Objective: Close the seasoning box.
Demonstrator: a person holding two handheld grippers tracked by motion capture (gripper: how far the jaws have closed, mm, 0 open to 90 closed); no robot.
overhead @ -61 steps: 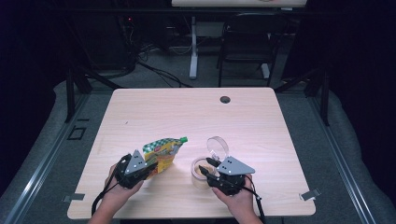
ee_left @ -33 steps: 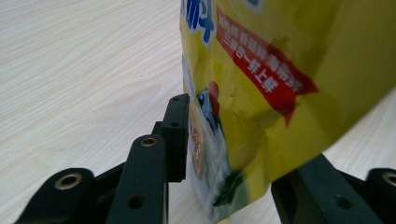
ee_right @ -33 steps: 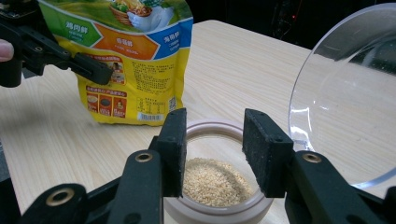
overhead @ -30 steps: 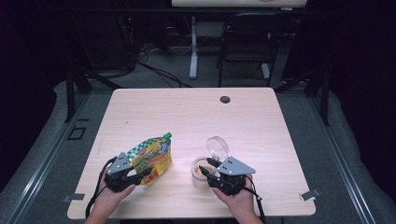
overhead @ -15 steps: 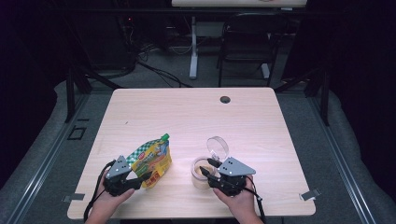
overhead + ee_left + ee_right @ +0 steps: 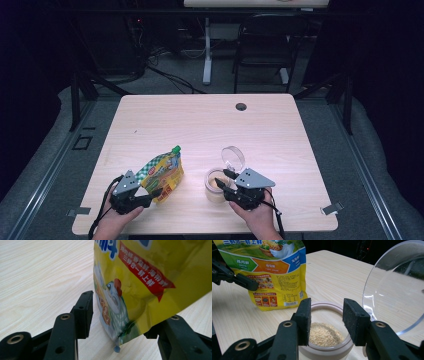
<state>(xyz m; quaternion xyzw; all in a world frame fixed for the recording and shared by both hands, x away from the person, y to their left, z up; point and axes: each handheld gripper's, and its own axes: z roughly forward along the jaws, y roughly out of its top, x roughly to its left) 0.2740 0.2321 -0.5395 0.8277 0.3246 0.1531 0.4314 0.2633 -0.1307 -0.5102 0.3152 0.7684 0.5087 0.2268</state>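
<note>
The left gripper has just been opening and let go the yellow seasoning pouch, now standing between its wide jaws beside the jar, which the right gripper clasps, so the pouring seems finished.

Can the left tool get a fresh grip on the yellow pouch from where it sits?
Probably yes: the left tool has just been opening, the yellow pouch stands between its parted jaws, nothing else between.

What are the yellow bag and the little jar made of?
The bag looks like glossy printed plastic film: it creases and shines. The jar seems clear plastic or glass with a pale rim, since the grains show through; its open lid is see-through too.
</note>
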